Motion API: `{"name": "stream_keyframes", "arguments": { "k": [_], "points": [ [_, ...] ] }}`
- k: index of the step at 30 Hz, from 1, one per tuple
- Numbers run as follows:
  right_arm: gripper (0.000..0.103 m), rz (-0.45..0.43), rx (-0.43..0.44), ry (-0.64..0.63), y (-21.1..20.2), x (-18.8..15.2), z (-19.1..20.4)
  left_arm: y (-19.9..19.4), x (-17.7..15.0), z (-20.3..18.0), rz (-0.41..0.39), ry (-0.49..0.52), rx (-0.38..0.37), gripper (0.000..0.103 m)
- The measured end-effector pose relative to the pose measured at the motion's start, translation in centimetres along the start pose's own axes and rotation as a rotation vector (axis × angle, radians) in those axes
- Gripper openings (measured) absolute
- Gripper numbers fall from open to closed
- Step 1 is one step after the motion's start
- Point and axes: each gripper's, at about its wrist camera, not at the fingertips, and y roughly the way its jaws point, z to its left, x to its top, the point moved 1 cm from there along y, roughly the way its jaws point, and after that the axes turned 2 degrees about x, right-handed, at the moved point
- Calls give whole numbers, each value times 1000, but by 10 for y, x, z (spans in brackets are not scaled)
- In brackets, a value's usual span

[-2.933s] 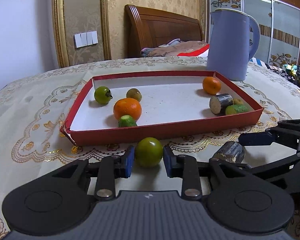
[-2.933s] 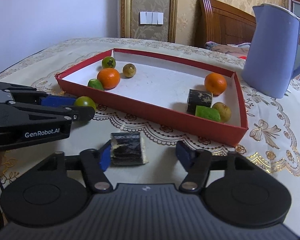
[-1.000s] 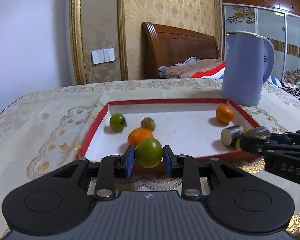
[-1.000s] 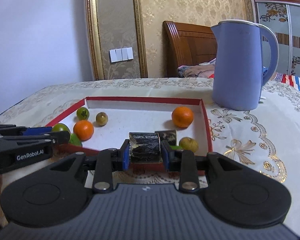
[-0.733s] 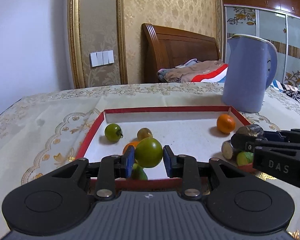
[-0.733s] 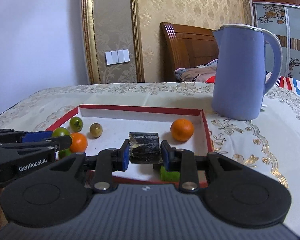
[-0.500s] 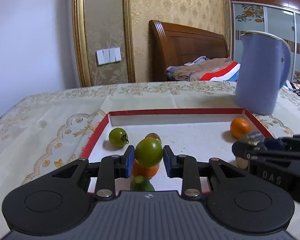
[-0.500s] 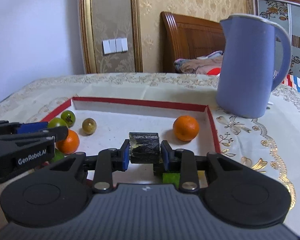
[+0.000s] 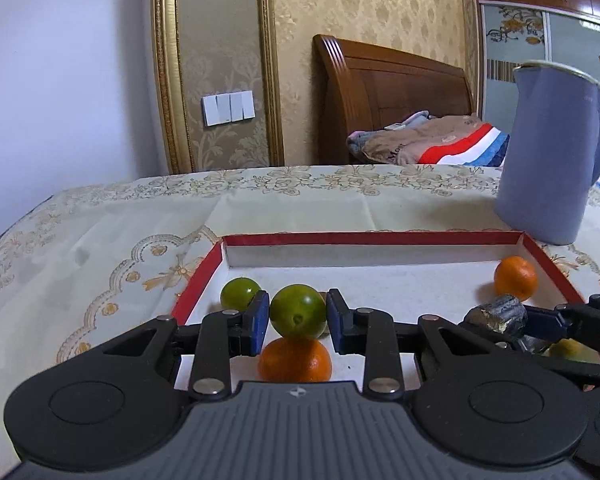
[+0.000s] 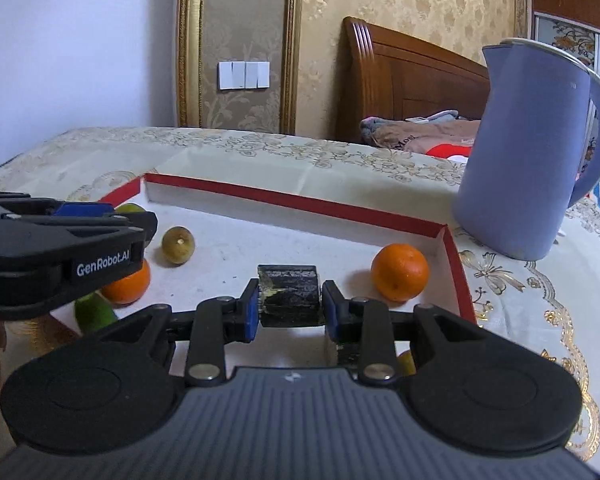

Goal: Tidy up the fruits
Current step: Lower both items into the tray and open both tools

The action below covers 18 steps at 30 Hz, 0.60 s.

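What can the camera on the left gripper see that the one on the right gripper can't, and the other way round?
Only the left wrist view shows the green fruit clamped in the left gripper and the free green fruit beside it. Only the right wrist view clearly shows the small olive fruit and the dark cane piece end to end in the right gripper. Both show the red tray, blue jug and the orange near the jug.
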Motion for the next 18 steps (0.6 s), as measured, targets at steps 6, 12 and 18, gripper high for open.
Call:
{"name": "stream_keyframes", "arguments": {
  "k": [6,12,18],
  "points": [
    [31,32,-22,24,14,5,-1,7,1,-6,9,11,10,30],
    [31,79,-55,82,32,10,-11,21,2,-3,68,-14,22,31],
    [30,83,-66,88,36,10,-14,31,0,7,112,-64,16,30]
  ]
}}
